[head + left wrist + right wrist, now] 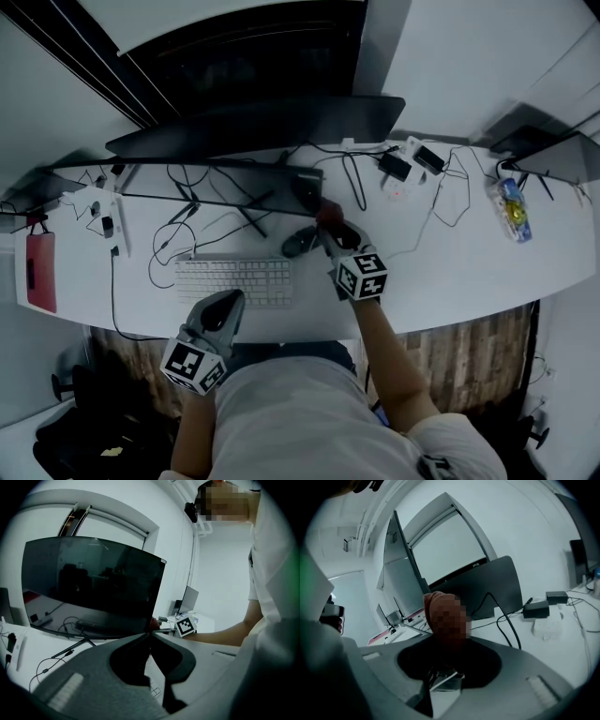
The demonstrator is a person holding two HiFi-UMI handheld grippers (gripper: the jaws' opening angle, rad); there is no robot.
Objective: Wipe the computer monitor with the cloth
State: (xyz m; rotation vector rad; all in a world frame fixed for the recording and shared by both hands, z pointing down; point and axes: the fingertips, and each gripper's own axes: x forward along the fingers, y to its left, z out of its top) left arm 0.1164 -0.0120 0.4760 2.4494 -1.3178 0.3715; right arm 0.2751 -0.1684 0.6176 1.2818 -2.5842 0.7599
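Rust-brown cloth, one piece, clamped between the jaws of the right gripper and held at the right end of the one curved monitor. The left gripper, second of the two, has its jaws together with nothing between them, at the near edge of the white surface, by one keyboard and one mouse.

Pale short-sleeved T-shirt. Grey moulded shells on left hand-held gripper and right hand-held gripper. White cubes printed with black square markers: left marker cube, right marker cube.
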